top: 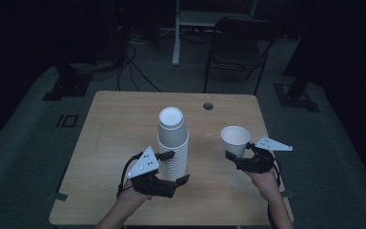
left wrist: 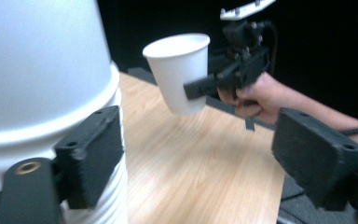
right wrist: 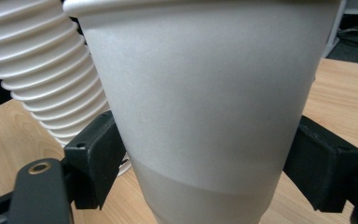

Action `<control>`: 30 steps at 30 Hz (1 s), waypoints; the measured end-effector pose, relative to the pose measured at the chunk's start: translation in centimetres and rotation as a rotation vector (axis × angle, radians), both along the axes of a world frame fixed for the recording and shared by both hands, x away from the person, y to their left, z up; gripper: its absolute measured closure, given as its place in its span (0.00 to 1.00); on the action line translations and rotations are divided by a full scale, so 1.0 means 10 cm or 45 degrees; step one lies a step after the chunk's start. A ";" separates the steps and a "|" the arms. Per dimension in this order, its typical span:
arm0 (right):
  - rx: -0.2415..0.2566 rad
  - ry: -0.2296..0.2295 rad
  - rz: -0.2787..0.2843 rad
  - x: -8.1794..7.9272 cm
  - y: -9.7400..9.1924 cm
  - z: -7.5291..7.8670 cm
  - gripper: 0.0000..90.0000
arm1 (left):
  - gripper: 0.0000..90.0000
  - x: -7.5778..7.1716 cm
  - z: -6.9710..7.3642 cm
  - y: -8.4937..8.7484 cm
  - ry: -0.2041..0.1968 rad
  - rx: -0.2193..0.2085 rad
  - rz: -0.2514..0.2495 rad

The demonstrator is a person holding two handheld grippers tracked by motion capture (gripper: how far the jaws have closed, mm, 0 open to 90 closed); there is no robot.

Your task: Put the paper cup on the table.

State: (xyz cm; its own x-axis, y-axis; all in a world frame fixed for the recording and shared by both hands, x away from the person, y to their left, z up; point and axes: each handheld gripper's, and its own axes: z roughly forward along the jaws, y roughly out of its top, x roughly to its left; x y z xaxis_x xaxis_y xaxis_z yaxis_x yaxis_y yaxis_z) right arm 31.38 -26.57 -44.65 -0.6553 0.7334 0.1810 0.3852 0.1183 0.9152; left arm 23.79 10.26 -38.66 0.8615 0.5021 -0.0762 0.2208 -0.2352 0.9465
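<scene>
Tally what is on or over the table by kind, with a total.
Stack of upside-down white paper cups: 1
Single upright white paper cup, held above the table: 1
Hand-held grippers: 2, left gripper and right gripper
Total: 4

A tall stack of white paper cups (top: 173,143), upside down, stands at the tabletop's (top: 124,124) centre. At three o'clock from it, a single white cup (top: 235,139) sits upright, mouth open, raised off the wood.
</scene>
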 end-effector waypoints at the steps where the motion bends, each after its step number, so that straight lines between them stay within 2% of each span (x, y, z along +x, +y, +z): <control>1: 0.004 0.003 0.000 0.02 0.00 -0.01 0.21 | 0.17 0.00 -0.03 0.03 0.012 0.000 0.007; 4: -0.004 0.009 -0.008 0.05 0.00 -0.05 0.21 | 0.14 -0.01 -0.08 0.07 0.017 0.017 0.027; 6: -0.014 0.014 -0.015 0.08 0.01 -0.08 0.21 | 0.12 -0.02 -0.17 0.17 0.035 0.017 0.048; 11: -0.012 0.017 -0.029 0.13 0.02 -0.15 0.21 | 0.11 -0.02 -0.33 0.32 0.055 0.063 0.046; 15: -0.014 0.013 -0.036 0.19 0.03 -0.21 0.21 | 0.07 0.01 -0.48 0.42 0.092 0.064 0.069; 16: -0.014 0.013 -0.036 0.19 0.03 -0.21 0.21 | 0.04 0.01 -0.48 0.42 0.092 0.064 0.069; 17: -0.019 0.009 -0.043 0.21 0.03 -0.25 0.21 | 0.03 0.04 -0.55 0.46 0.113 0.065 0.090; 19: -0.028 0.001 -0.055 0.24 0.05 -0.28 0.21 | 0.03 0.07 -0.62 0.52 0.110 0.084 0.114; 23: -0.045 0.005 -0.097 0.31 0.08 -0.35 0.21 | 0.03 0.15 -0.78 0.66 0.141 0.095 0.162; 25: -0.043 0.010 -0.110 0.33 0.08 -0.36 0.21 | 0.03 0.15 -0.78 0.66 0.141 0.095 0.162; 26: -0.041 0.019 -0.119 0.37 0.09 -0.40 0.21 | 0.02 0.21 -0.89 0.79 0.167 0.098 0.226; 28: -0.045 0.029 -0.128 0.42 0.09 -0.44 0.21 | 0.02 0.25 -0.96 0.87 0.189 0.090 0.271; 30: -0.049 0.042 -0.144 0.47 0.10 -0.48 0.21 | 0.01 0.29 -1.02 0.94 0.201 0.118 0.326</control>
